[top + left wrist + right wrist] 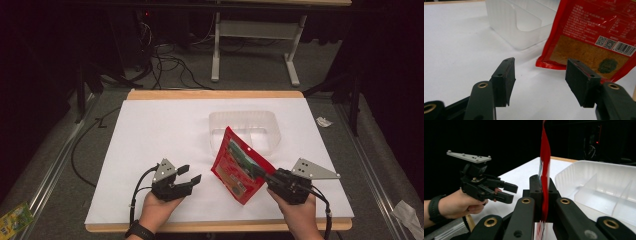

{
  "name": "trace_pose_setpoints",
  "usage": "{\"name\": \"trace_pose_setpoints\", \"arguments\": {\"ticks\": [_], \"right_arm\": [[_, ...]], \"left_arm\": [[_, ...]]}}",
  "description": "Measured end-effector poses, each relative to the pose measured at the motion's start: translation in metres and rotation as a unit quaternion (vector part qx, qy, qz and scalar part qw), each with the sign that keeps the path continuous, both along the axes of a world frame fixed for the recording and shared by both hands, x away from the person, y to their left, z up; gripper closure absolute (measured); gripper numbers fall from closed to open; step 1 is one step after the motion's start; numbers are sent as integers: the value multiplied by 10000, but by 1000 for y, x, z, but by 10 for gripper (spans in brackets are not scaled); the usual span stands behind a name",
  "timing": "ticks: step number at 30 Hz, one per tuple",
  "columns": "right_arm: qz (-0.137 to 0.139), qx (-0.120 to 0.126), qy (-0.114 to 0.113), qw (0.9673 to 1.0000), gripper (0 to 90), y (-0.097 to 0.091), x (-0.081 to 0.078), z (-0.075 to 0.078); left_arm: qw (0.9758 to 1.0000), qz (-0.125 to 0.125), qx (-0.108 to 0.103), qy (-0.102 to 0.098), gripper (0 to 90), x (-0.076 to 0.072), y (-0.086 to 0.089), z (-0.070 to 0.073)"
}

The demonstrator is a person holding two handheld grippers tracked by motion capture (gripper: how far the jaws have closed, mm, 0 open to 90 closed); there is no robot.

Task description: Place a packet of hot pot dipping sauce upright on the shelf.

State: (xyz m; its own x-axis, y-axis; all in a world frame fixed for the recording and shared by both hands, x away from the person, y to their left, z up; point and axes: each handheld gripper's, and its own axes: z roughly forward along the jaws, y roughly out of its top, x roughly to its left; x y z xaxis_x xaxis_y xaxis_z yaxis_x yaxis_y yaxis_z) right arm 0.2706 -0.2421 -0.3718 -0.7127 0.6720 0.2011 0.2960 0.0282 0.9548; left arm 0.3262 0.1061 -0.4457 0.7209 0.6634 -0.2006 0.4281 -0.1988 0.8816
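On the white surface (150,130) we see our left claw (192,175) gaping with nothing between its jaws, then the red snack pouch (235,165) clamped upright in our right claw (264,174), just near the clear divided tray (245,122).

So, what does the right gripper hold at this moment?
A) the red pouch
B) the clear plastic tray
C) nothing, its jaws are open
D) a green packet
A: the right gripper has its jaws shut on the edge of the red pouch, lifted beside the clear tray.
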Motion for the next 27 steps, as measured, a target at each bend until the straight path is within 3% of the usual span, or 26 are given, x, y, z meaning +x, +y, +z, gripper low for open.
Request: {"name": "trace_pose_setpoints", "arguments": {"ticks": [11,15,17,23,27], "right_arm": [[264,99,-149,9995,898,4,-6,7],[409,125,-175,9989,899,9,-8,8],[470,160,-155,9986,899,12,-10,9],[640,91,-109,9978,899,19,-10,5],[609,88,-103,9980,899,20,-10,4]], "left_arm": [[9990,-370,-251,-70,373,-3,-13,4],[9978,-530,-383,-120,345,-6,-19,6],[9964,-634,-557,-108,342,-6,-22,7],[9941,-852,-669,-87,345,-5,-33,7],[9925,-953,-764,-8,376,-2,-40,4]]}}
